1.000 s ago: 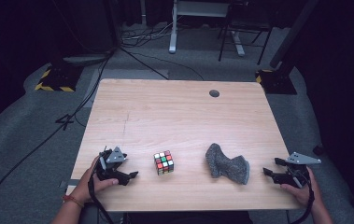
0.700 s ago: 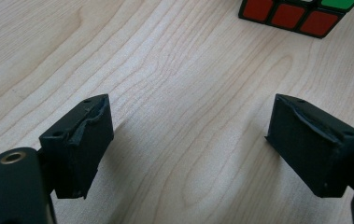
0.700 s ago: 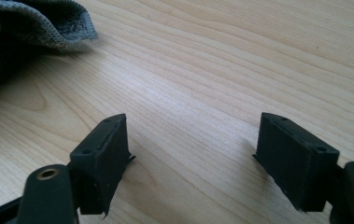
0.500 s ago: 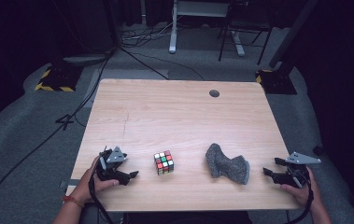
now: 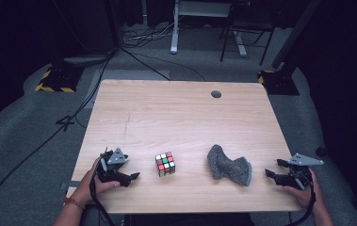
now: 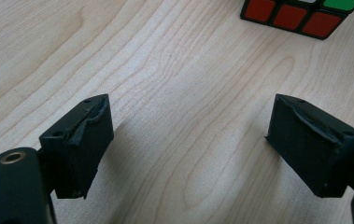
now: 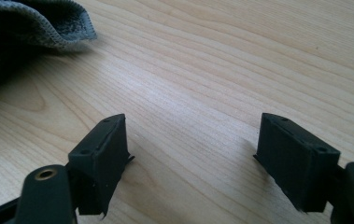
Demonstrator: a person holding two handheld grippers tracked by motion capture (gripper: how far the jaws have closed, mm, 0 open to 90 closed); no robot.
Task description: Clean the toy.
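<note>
A colourful puzzle cube [image 5: 165, 164] sits near the front of the wooden table [image 5: 176, 117], left of centre. Its red bottom row [image 6: 300, 16] shows at the top of the left gripper view. A crumpled grey cloth [image 5: 229, 165] lies to the cube's right, and its hemmed edge [image 7: 34, 23] fills the upper left of the right gripper view. My left gripper [image 5: 131, 176] rests at the front left, open, pointing toward the cube. My right gripper [image 5: 272, 168] rests at the front right edge, open, pointing toward the cloth. Nothing lies between either pair of jaws.
A round cable hole [image 5: 216, 94] marks the table's far side. Beyond the table stand a desk frame [image 5: 199, 28] and loose cables [image 5: 143, 42] on the grey floor, with hazard-striped bases [image 5: 53, 80] at the corners.
</note>
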